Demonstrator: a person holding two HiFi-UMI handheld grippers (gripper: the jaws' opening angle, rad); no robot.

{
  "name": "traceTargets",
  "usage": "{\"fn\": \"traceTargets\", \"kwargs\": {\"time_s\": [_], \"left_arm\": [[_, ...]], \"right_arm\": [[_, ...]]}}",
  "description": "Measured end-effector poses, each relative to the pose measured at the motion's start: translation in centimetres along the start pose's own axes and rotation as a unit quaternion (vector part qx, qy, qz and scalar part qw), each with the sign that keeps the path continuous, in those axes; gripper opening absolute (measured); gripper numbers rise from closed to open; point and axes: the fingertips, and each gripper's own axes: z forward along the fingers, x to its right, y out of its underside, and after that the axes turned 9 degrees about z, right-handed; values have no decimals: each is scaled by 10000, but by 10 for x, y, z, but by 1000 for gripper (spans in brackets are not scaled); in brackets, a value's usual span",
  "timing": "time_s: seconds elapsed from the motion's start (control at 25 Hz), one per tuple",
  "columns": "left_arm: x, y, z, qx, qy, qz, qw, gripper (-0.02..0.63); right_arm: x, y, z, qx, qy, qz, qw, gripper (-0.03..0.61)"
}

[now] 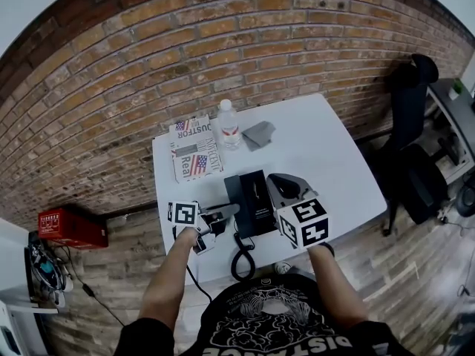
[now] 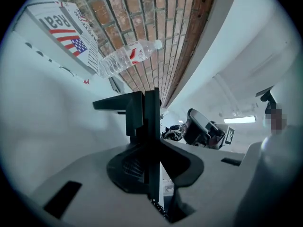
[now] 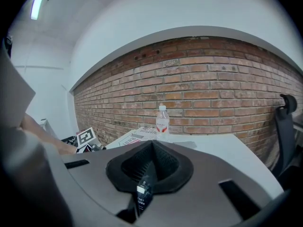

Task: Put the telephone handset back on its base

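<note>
Handset point(image 2: 150, 126): clamped in my left gripper point(image 1: 225, 213), at left edge of base point(image 1: 256, 199). Not visibly seated; lowering and release remain. Right gripper point(image 1: 280, 185): jaws together, empty.

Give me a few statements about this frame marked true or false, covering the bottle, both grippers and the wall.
1. The water bottle stands upright on the table. True.
2. The right gripper clamps the bottle. False: its jaws are shut on nothing, and the bottle stands far off.
3. The left gripper is closed on the black handset. True.
4. The wall behind the table is white tile. False: it is a brick wall.
</note>
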Motion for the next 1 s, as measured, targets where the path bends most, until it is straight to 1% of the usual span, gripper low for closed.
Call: {"fn": "traceTargets", "kwargs": {"time_s": [0.08,0.24,0.36,0.44,0.68,1.0], "left_arm": [[0,0,1,-6,65,-33,10000,78],[1,1,2,2,246,-250,9994,78],[-2,6,2,-36,266,-360,9990,78],[-3,6,1,17,273,-392,9989,78],[0,5,2,116,340,-700,9969,78],[-2,2,2,185,201,-488,9984,78]], "right_arm": [[0,-1,4,-11,-15,-1,10000,2],[1,-4,11,-10,-38,-13,10000,2],[3,-5,15,-6,-60,-10,10000,2],[3,-6,16,-1,-81,-1,10000,2],[2,-4,18,-14,-129,6,9999,2],[2,-2,14,-45,-176,1,9998,2]]}}
